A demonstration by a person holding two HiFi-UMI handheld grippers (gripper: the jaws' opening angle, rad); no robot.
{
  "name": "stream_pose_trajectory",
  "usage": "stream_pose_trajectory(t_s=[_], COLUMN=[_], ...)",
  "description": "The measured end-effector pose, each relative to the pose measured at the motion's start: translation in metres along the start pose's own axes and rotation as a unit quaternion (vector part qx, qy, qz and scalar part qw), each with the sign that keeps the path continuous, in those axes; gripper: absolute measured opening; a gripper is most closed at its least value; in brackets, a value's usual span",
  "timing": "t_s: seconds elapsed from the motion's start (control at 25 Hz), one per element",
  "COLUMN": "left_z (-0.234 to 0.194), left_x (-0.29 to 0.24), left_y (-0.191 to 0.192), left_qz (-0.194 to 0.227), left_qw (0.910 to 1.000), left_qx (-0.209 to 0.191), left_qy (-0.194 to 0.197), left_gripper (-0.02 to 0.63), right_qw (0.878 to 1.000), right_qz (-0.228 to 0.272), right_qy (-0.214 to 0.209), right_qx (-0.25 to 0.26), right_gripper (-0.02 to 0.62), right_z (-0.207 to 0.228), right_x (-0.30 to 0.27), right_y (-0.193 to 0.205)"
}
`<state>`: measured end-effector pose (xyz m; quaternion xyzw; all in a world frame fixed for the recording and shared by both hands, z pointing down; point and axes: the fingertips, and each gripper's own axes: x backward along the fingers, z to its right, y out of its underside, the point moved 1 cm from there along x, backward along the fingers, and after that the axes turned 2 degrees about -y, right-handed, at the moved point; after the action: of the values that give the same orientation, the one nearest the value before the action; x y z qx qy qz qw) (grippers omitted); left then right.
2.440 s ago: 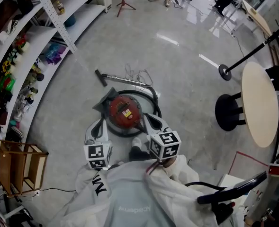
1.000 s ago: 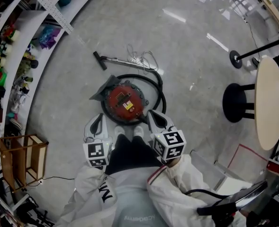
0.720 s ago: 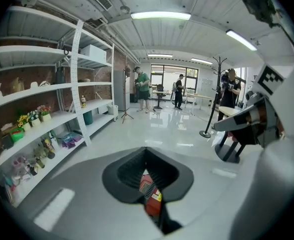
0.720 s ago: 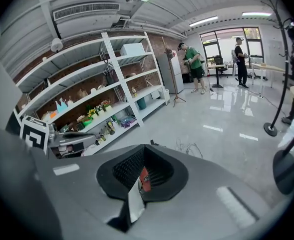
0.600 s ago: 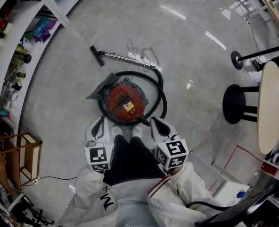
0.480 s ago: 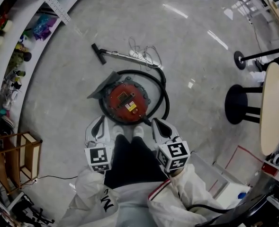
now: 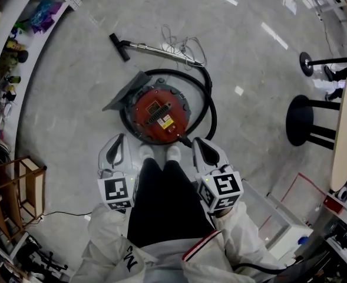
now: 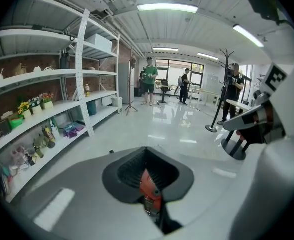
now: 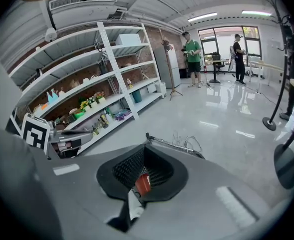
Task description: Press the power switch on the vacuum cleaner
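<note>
Well, the person stands right over the red vacuum cleaner (image 7: 159, 115) on the floor (image 7: 261, 63), white shoes (image 7: 160, 152) just short of its near rim. The left tool (image 7: 119, 139) hangs at the near-left of the vacuum cleaner with its jaws brought together on nothing. The right tool (image 7: 198, 141) hangs at the near-right, also closed and empty. Neither touches the vacuum cleaner.

The round lid carries a dark grille and a yellow label, but I cannot make out the power switch on it. A black hose (image 7: 209, 102) loops round the far and right sides of the vacuum cleaner. Beyond it lies the metal wand (image 7: 155, 48), its black nozzle toward the left, with a tangle of white cord (image 7: 184, 45) beside it.

Well off to the right of the vacuum cleaner stands a black stool (image 7: 300, 120). To the left run white shelves (image 7: 8, 46) crowded with small things. Far beyond the vacuum cleaner, by the windows, a person in a green top (image 8: 148, 79) stands among others.
</note>
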<state>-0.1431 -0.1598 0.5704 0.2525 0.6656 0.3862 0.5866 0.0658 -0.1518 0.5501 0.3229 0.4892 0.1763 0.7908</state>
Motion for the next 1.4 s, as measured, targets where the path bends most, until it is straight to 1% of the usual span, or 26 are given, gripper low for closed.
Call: stream_pose_trajectory(t_s=[0.4,0.64,0.88,1.24,1.4], left_z=[0.011,0.015,0.017,0.017,0.020], left_x=[-0.023,-0.029,-0.031,-0.034,-0.037], left_y=[0.028,0.041,0.049,0.059,0.057], left_qz=[-0.018,-0.031,-0.040,-0.049,-0.049], left_qw=[0.9995,0.9989,0.9986,0.9981,0.9980], left_qx=[-0.006,-0.006,-0.002,0.005,0.007], left_qy=[0.025,0.034,0.035,0.036,0.039], left_gripper=[0.000,0.000,0.000,0.000,0.000], right_qw=[1.000,1.000,0.999,0.999,0.998], right_qz=[-0.007,-0.016,-0.033,-0.044,-0.055], right_qy=[0.002,0.013,0.013,0.007,0.008], right_qx=[-0.016,-0.020,-0.017,-0.010,-0.008], right_gripper=[0.002,0.002,0.002,0.002,0.001], right_z=[0.005,0.013,0.015,0.013,0.015], right_x=[-0.026,-0.037,-0.051,-0.076,-0.087], right_y=[0.027,0.045,0.066,0.081,0.091])
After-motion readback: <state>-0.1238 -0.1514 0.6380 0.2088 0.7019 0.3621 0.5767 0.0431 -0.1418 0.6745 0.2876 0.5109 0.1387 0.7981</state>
